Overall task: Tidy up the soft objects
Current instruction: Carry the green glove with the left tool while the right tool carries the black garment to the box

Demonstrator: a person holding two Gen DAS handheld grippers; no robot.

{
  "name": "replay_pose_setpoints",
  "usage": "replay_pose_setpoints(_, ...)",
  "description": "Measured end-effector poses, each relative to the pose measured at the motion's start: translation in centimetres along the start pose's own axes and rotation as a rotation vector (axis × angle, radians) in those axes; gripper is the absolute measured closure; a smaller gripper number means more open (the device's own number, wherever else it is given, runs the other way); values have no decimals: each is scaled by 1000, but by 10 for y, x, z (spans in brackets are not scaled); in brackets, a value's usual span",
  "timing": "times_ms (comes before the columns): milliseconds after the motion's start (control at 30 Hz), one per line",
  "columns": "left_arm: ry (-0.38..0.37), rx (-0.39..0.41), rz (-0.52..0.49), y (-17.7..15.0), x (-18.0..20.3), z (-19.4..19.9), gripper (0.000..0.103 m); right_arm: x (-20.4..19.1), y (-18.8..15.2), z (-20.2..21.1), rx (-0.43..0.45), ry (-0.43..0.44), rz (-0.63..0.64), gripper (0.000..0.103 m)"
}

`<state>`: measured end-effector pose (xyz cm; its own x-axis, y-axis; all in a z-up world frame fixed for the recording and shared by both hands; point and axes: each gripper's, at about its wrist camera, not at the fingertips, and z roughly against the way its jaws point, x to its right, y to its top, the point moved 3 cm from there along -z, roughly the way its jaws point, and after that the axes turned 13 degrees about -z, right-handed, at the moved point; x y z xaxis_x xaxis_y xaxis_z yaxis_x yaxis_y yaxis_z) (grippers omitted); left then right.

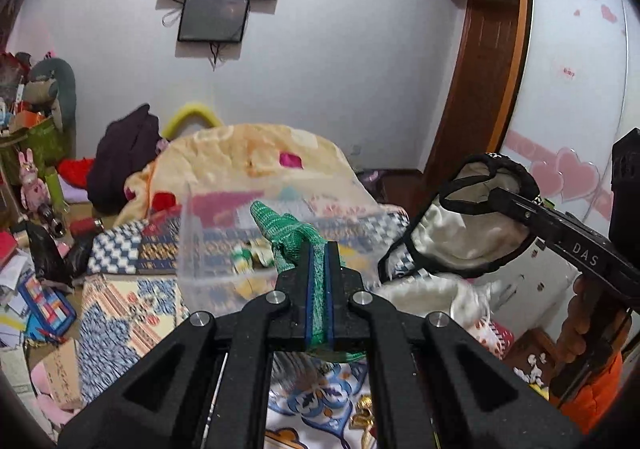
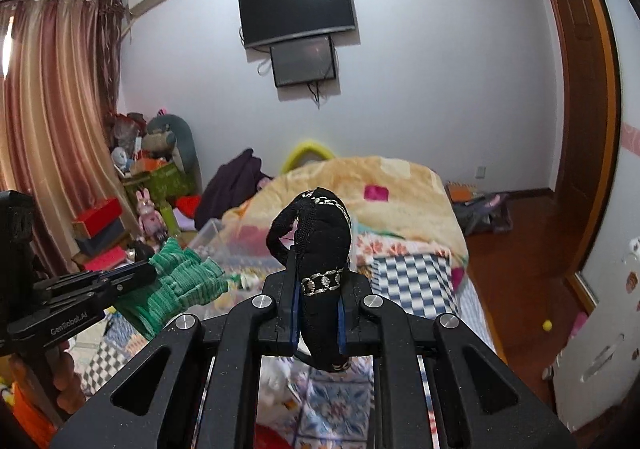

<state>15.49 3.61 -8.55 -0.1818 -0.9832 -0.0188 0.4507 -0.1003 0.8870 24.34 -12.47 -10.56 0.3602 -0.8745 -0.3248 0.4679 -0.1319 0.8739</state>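
Observation:
My left gripper [image 1: 319,249] is shut on a green knitted glove [image 1: 288,229] and holds it up above the bed; the glove also shows in the right wrist view [image 2: 180,281]. My right gripper [image 2: 318,261] is shut on a black fabric piece with a white lining and silver chain trim [image 2: 320,233], held in the air; it shows at the right of the left wrist view [image 1: 460,225]. A clear plastic box [image 1: 224,245] sits on the bed just beyond the glove, with small items inside.
The bed has a patterned quilt [image 1: 120,305] and a bunched yellow blanket [image 2: 360,185] at its far end. Clutter, boxes and plush toys [image 2: 152,185] fill the left side. A TV [image 2: 296,9] hangs on the far wall. A wooden floor [image 2: 520,257] and a wardrobe lie to the right.

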Motion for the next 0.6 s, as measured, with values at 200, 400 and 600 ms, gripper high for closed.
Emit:
replay_pose_setpoints(200,44,31,-4,19,-14,-3,99,-12,9,-11,25,29,13,91)
replay_pose_setpoints(400,93,18,-3,25,-34,-24,99,-20,12,-31,8,59,12,91)
replay_pose_setpoints(600,113,-22,5,22,-48,-55,99,-28,5,-61,-54,91,8,91)
